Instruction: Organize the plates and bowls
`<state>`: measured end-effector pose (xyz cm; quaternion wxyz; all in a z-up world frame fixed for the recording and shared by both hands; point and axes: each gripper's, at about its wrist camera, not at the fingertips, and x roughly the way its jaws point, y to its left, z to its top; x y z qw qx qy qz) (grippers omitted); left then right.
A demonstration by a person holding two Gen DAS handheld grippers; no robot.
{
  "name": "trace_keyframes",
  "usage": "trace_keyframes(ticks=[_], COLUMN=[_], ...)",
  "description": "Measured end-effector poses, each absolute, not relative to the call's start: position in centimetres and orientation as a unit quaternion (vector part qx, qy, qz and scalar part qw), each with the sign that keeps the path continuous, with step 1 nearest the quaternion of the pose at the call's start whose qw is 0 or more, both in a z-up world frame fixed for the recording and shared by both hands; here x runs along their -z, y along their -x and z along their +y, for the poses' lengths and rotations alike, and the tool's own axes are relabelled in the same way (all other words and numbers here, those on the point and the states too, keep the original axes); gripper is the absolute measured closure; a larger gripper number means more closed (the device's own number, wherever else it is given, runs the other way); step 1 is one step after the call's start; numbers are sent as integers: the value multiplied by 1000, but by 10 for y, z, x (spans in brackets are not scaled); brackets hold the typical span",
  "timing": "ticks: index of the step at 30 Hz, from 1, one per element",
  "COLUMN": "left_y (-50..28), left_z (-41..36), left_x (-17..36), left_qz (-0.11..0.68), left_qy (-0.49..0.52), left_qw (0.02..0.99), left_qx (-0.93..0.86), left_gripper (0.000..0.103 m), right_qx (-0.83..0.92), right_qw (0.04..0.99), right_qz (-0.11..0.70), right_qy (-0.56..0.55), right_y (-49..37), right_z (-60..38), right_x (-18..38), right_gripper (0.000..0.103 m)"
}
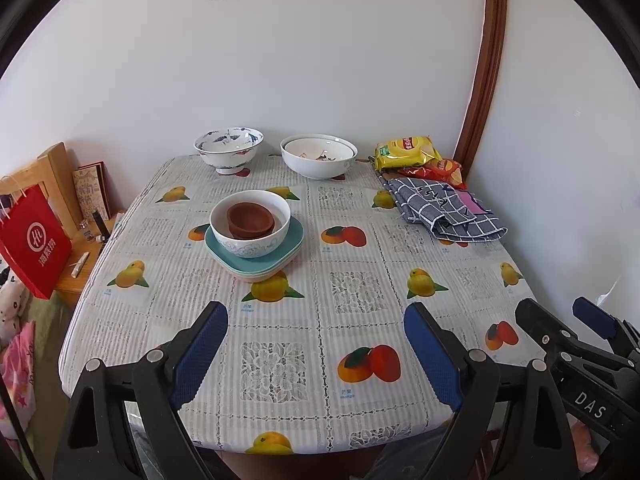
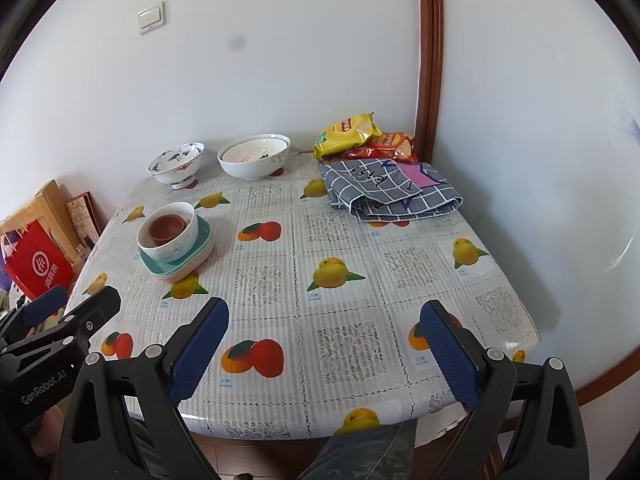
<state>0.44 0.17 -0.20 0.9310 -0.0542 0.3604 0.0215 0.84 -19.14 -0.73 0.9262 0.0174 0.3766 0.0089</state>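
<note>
Left view alone: pen [image 1: 80,264] on side stand [image 1: 76,280].

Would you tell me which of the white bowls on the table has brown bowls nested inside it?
The white bowl on the teal plates, nearest the grippers; the two bowls by the wall hold no brown ones.

Teal plates [image 1: 294,240] under the white bowl [image 1: 250,236]: count unclear, only rims show, a pale one at the very bottom. Brown cups [image 1: 251,220] nested inside, 2 maybe, lower one mostly hidden. Red snack bag [image 1: 446,170] half covered by yellow bag [image 1: 406,152] & checked cloth [image 1: 444,212]; pink item [image 1: 470,202] in the cloth's folds, can't tell what. Red paper bag [image 1: 34,240] logo text too small to read. Right gripper [image 1: 560,314] cut off at frame edge in left view. Small bits on wooden shelf [image 1: 86,256] unidentifiable
</note>
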Motion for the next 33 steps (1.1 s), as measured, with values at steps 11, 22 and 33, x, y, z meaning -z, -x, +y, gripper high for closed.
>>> trace_keyframes(ticks=[11,22,33], left_y=[-3,-2,-2], left_z=[0,1,2], left_x=[3,3,3], left_qz=[362,363,362], left_qy=[53,53,53], left_qw=[930,930,930], left_qx=[-22,-23,-23], left_gripper=[13,13,13], right_qx=[-10,-9,-9], right_qw=[926,926,927], right_qz=[376,376,375], right_qy=[-17,-15,-15], right_y=[-8,-7,-7], right_z=[-190,-190,-191], right_x=[7,5,4], right_gripper=[7,7,7])
